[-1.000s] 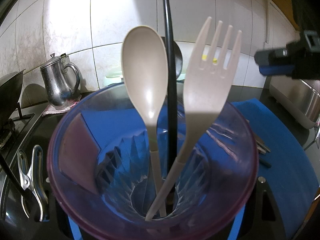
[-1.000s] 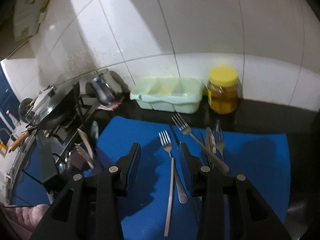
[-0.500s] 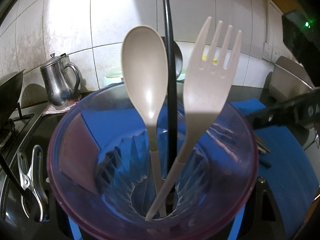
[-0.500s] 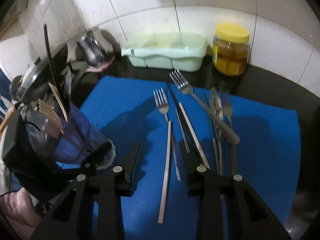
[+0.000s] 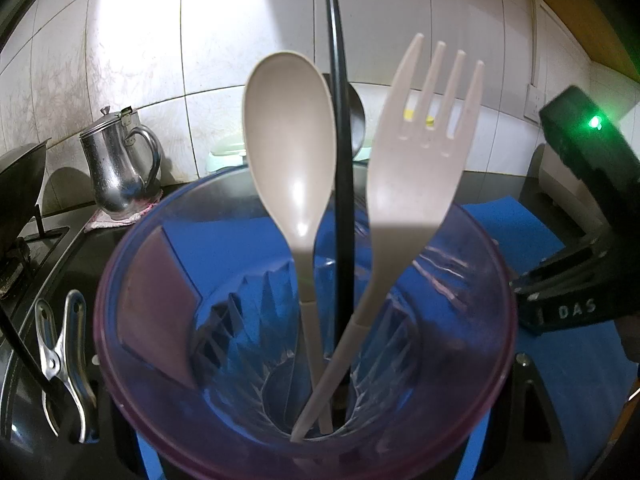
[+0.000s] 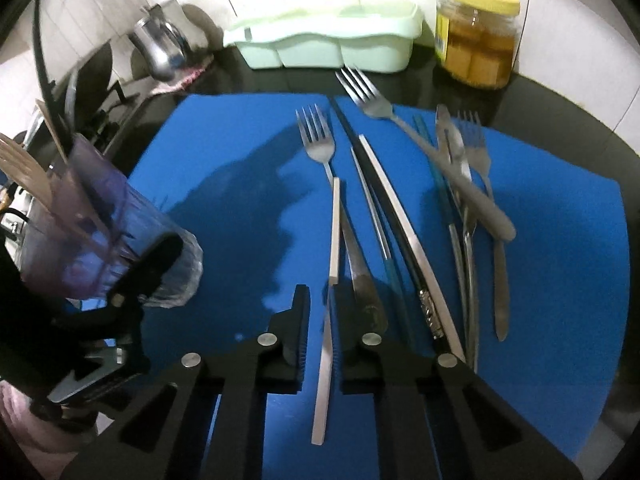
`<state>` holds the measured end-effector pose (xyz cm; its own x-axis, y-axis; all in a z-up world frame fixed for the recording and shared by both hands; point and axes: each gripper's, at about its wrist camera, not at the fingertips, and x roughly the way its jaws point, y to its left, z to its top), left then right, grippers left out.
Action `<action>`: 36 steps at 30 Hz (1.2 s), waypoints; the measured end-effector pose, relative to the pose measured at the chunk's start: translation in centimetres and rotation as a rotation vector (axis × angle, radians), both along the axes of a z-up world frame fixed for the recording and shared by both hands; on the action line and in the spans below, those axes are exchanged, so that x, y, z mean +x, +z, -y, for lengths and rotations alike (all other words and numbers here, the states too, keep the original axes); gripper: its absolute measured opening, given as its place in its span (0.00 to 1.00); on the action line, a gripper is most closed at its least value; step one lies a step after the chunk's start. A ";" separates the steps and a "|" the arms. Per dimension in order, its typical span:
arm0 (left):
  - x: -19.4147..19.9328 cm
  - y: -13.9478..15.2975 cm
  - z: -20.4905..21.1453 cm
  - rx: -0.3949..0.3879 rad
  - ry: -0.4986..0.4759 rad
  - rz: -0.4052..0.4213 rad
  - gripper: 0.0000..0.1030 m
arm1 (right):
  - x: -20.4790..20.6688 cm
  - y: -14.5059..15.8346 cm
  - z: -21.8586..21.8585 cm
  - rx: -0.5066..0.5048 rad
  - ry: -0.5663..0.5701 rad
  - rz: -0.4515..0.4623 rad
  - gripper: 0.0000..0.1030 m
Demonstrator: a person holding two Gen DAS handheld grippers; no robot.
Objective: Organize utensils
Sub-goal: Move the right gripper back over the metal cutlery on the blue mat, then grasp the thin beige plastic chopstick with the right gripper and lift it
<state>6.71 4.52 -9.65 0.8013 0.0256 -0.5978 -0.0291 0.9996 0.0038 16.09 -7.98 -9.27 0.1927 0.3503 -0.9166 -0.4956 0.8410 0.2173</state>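
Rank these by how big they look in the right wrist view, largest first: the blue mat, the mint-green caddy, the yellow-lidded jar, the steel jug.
1. Blue mat
2. Mint-green caddy
3. Yellow-lidded jar
4. Steel jug

All three smaller things stand along the back wall, so their order is fair. The fisheye shrinks the jug near the edge.

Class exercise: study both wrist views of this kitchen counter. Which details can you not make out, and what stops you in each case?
- Left wrist view: the left gripper's fingers, hidden behind the purple cup.
- Left wrist view: the top of the black utensil, cut off by the upper edge.
- Right wrist view: whether the right gripper presses the flat steel handle; its pads hide the contact.
- Right wrist view: the steel jug is blurred.
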 end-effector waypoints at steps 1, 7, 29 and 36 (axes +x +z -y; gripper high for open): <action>0.0 0.0 0.0 0.001 0.000 0.000 0.82 | 0.1 -0.1 0.0 -0.007 -0.001 -0.004 0.11; 0.0 0.0 0.0 0.000 0.000 0.000 0.82 | 0.7 -0.8 -0.7 -0.070 0.021 -0.022 0.11; 0.0 -0.1 0.0 0.002 0.001 -0.002 0.82 | 3.0 -1.3 -5.3 -0.278 0.235 -0.098 0.10; 0.0 -0.1 0.0 0.002 0.001 -0.002 0.82 | 2.4 -1.4 -5.0 -0.247 0.196 -0.104 0.06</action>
